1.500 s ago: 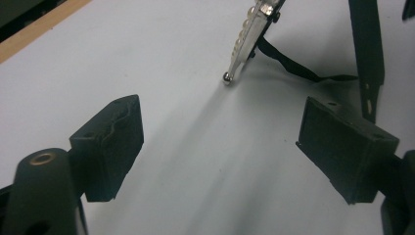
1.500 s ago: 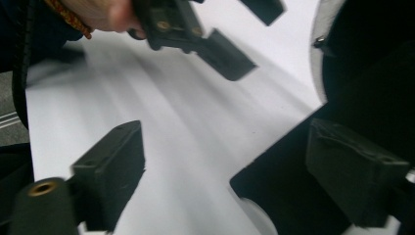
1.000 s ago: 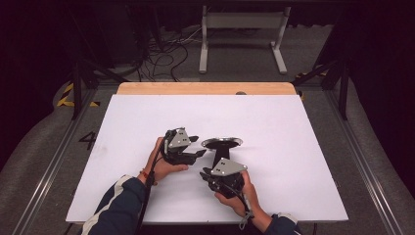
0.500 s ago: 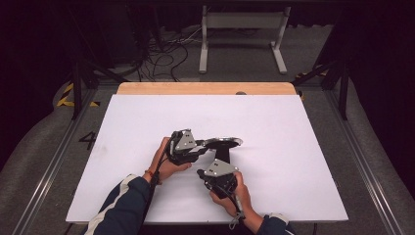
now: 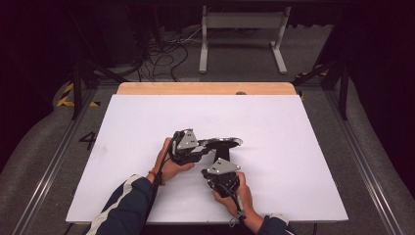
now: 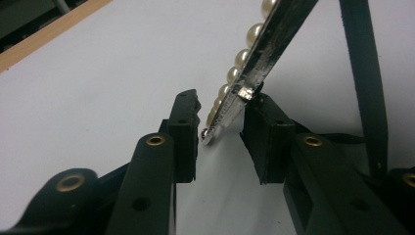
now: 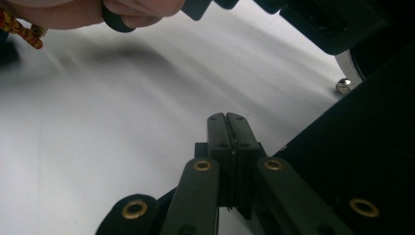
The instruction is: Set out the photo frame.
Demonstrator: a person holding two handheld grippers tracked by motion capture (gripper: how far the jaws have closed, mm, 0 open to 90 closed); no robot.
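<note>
A person works at the middle of a white table (image 5: 147, 122) with a gripper in each hand, both closing in on a round hand mirror (image 5: 222, 142) rimmed with pearls. The mirror sits raised off the table just beyond the two grippers, apparently so that its thin edge can be reached from the side. To the mirror's left, the left gripper (image 6: 222, 122) has its jaws parted by a narrow gap with the pearl-lined rim (image 6: 254, 68) slanting between them; the rim rests against the right-hand jaw and stands just clear of the other, so the jaws are around it rather than clamped. On the near side of the mirror, the right gripper (image 7: 226, 122) has its jaws pressed flat together with nothing visible between them, and the mirror's dark body (image 7: 362, 147) looms just beside it. Whether it braces the mirror's stand cannot be told.
</note>
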